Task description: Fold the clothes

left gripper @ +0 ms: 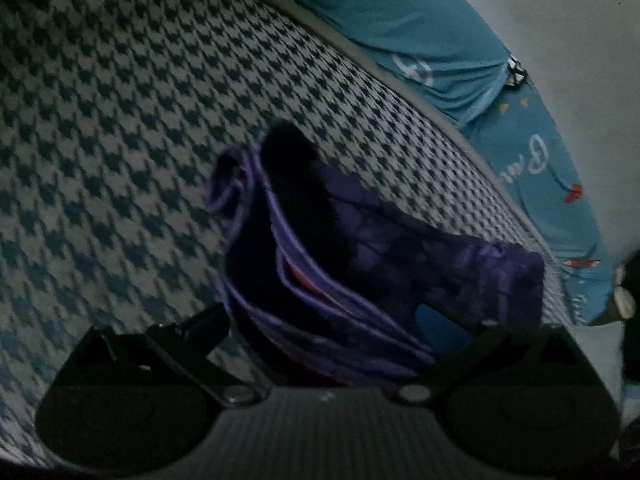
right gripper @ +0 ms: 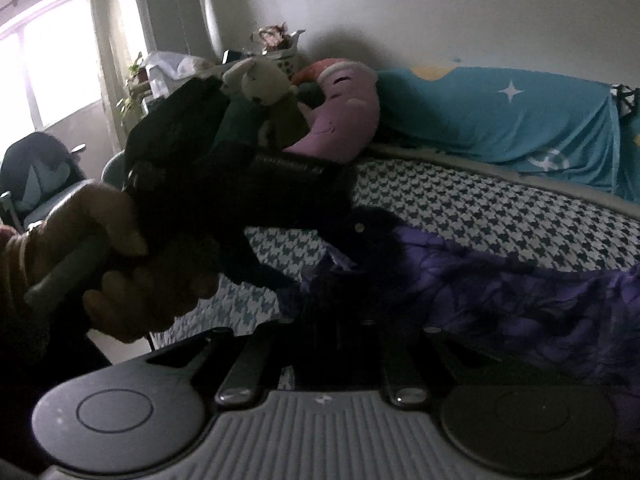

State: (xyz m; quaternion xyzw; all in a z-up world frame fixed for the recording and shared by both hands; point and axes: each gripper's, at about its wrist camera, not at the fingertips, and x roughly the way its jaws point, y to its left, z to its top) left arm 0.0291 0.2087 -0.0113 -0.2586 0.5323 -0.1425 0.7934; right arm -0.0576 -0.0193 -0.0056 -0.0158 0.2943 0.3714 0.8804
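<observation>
Left wrist view: a purple garment [left gripper: 360, 248], bunched and lifted off the houndstooth bedcover [left gripper: 120, 140], is seen pinched at its upper edge by the left gripper [left gripper: 296, 148], whose dark fingers are closed on the cloth. A blue star-print blanket [left gripper: 460, 40] is noted along the far edge.

Right wrist view: the same purple garment [right gripper: 500, 280] is stretched above the houndstooth bedcover [right gripper: 480, 208]. The right gripper [right gripper: 340, 292] is closed on its edge. The left gripper [right gripper: 360, 228] is held by a hand [right gripper: 112, 256]. A pink plush toy [right gripper: 344, 100] is recorded near the wall.
</observation>
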